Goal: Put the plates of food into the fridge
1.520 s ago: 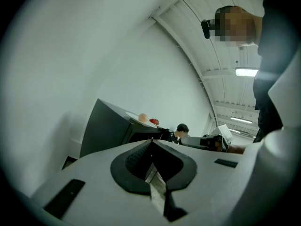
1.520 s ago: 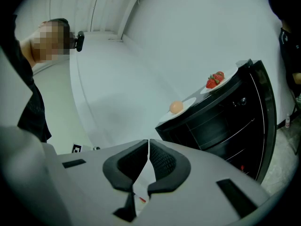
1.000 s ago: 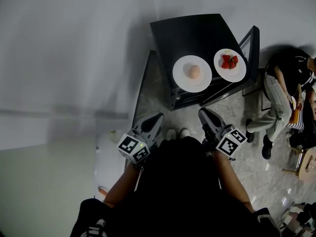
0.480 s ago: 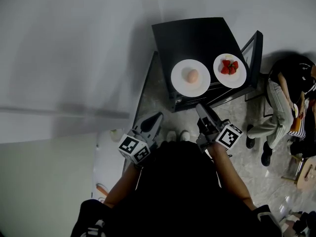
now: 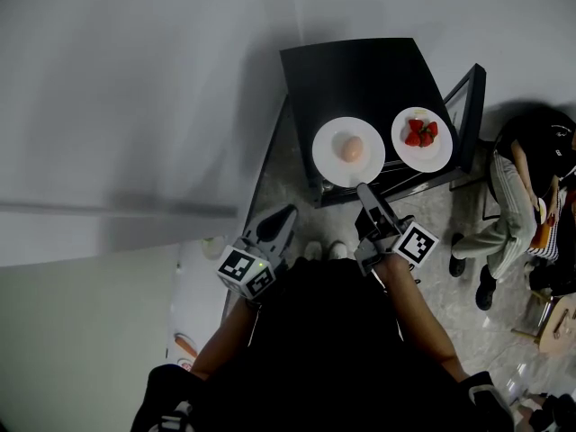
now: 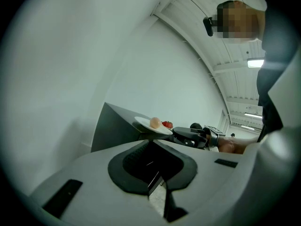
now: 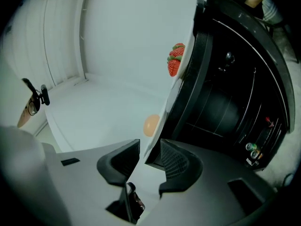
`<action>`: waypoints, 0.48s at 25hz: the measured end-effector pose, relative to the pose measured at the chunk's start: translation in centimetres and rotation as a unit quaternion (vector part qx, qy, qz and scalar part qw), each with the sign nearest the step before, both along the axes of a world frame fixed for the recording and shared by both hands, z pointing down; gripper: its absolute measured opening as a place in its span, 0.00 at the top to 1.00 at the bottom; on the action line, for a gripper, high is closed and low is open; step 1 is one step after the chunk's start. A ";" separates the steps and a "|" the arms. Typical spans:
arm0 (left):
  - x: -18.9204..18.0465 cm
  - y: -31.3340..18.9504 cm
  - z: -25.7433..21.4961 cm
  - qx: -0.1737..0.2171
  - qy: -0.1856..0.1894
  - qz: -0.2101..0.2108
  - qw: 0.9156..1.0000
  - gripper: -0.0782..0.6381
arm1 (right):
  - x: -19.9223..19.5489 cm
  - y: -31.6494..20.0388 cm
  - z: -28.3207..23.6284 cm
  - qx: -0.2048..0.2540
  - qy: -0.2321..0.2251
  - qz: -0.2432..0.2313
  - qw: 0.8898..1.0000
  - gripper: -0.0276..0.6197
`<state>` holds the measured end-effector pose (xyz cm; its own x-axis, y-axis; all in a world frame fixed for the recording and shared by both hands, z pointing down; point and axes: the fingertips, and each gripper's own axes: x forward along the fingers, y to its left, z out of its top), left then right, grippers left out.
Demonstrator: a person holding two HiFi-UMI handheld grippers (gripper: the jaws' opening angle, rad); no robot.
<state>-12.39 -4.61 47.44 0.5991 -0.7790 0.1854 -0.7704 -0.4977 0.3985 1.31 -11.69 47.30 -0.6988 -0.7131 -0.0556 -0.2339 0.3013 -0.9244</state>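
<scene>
In the upper middle of the head view stands the black surface [image 5: 360, 75], and both plates rest near its lower edge. Under it, the right gripper view shows a dark compartment [image 7: 225, 107] with wire racks and an open door; this is probably the fridge.

The step in hand seems to be the first pick-up, because no plate is lifted yet. The left plate [image 5: 326, 142] is closer to the person, and the strawberry plate [image 5: 436, 158] lies just beside it, toward the right of the frame.

The right claw [image 5: 362, 188] is at the lower rim of the left plate. Its jaws are opening, and the thin white rim stands between them, but the pads do not press on it. The left claw [image 5: 286, 212] waits at the lower centre, well apart from both plates, with its jaws together on nothing.

The next move probably calls for closing the right claw on the rim and lifting the plate level. The round pale food [image 5: 352, 148] sits loose in the middle and could roll off. The strawberries [image 5: 421, 134] wait for a later turn.
</scene>
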 end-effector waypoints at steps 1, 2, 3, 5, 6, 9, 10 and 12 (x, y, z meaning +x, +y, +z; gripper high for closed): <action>0.0 -0.1 0.0 0.000 0.000 0.000 1.000 0.86 | -0.1 -0.2 0.1 -0.006 -0.005 0.000 1.000 0.76; 0.0 -0.3 0.0 -0.001 0.001 -0.001 1.000 0.86 | -0.2 -0.4 0.2 -0.011 -0.011 0.000 1.000 0.76; 0.1 -0.4 0.1 -0.003 0.001 -0.003 1.000 0.86 | -0.2 -0.6 0.3 -0.017 -0.018 0.000 1.000 0.76; 0.1 -0.6 0.1 -0.005 0.002 -0.006 1.000 0.86 | -0.2 -1.0 0.6 -0.027 -0.031 0.001 0.999 0.76; 0.2 -0.7 0.2 -0.005 0.002 -0.007 1.000 0.86 | -0.3 -1.1 0.7 -0.032 -0.035 0.002 0.999 0.76; 0.3 -1.0 0.3 -0.005 0.001 -0.004 1.000 0.86 | -0.7 -1.6 1.1 -0.046 -0.045 -0.004 0.998 0.76; 0.3 -1.0 0.4 -0.006 0.001 -0.004 1.000 0.86 | -0.9 -1.7 1.0 -0.047 -0.049 -0.007 0.998 0.76; 0.2 -1.1 0.6 -0.009 0.002 -0.006 1.000 0.86 | -1.0 -1.8 0.8 -0.049 -0.062 -0.009 0.997 0.80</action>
